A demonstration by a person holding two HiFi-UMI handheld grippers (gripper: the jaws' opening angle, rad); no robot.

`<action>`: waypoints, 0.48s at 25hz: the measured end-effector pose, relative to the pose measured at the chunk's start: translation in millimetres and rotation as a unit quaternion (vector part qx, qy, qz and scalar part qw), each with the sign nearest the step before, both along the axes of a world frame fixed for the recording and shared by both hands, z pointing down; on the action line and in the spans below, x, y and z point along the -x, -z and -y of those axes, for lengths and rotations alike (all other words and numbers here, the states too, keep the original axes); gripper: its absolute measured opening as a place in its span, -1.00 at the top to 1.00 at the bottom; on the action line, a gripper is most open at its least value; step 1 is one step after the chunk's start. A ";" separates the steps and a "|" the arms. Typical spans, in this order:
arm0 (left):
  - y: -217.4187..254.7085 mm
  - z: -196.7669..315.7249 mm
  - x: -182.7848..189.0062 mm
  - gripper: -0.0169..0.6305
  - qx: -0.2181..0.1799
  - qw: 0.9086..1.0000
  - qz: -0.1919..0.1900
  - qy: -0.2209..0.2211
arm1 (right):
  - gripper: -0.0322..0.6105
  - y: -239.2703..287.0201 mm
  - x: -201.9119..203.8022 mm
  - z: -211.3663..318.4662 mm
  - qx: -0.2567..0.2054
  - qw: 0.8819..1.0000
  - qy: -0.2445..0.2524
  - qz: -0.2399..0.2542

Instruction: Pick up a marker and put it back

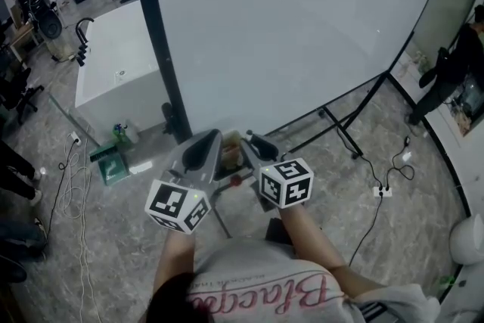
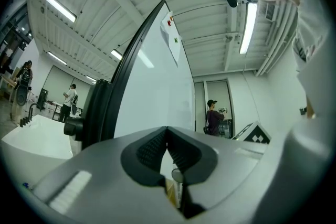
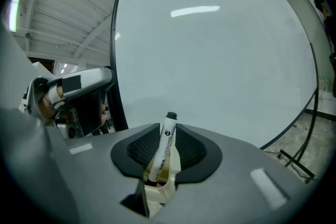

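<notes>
Found the left tongs (image 2: 167, 132) closed tip to tip with nothing gripped; noted only a sliver of the beige holder (image 2: 171, 192) through the gap below the pads. Located the marker (image 3: 164, 145) to their right, standing between the pads of the right tongs (image 3: 167, 128), dark end up, lower end seated in the holder (image 3: 159, 192). Recorded those tongs as narrowly parted: barrel aslant across the gap, near the left pad low down and near the right tip higher up, beige showing beside it, pads flanking rather than pressing. Confirmed from the head view the left tongs (image 1: 206, 146) and the right tongs (image 1: 254, 144) set just beside each other over the holder (image 1: 231, 149) at the foot of the whiteboard (image 1: 302, 41). Noted, left to right, loose cables (image 1: 72, 170) on the floor, a white block (image 1: 113, 83), the board's black left edge (image 1: 155, 34) close behind the holder, stand legs (image 1: 344, 128), a plug strip with cable (image 1: 382, 191), and a person (image 1: 454, 64) well apart at far right, with bare floor between these. Could not make out the marker from the head view; saw it plainly only in the right gripper view. Picked up a standing person (image 2: 212, 115) beyond the board in the left gripper view alone.
</notes>
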State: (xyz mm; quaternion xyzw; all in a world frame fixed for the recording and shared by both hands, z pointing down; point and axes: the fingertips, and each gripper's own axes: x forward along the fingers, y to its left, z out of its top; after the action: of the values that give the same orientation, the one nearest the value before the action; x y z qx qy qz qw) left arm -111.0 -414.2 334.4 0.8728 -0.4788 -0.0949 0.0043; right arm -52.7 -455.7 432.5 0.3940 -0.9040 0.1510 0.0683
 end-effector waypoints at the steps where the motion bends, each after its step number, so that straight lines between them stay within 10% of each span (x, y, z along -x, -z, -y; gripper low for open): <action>1: -0.1 0.5 -0.7 0.95 0.000 1.000 0.001 -0.001 | 0.65 -0.6 -0.3 1.4 0.000 1.000 0.000 -0.001; 12: -0.1 2.6 -4.4 0.95 0.001 1.000 0.001 -0.008 | 0.59 32.3 -18.8 -0.7 -0.061 0.998 -0.015 -0.004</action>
State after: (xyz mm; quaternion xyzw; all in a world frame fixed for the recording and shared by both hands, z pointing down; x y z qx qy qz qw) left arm -106.6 -416.8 334.4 0.8765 -0.4722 -0.0935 0.0058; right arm -33.9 -455.0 400.3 0.4116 -0.9052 0.0954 0.0451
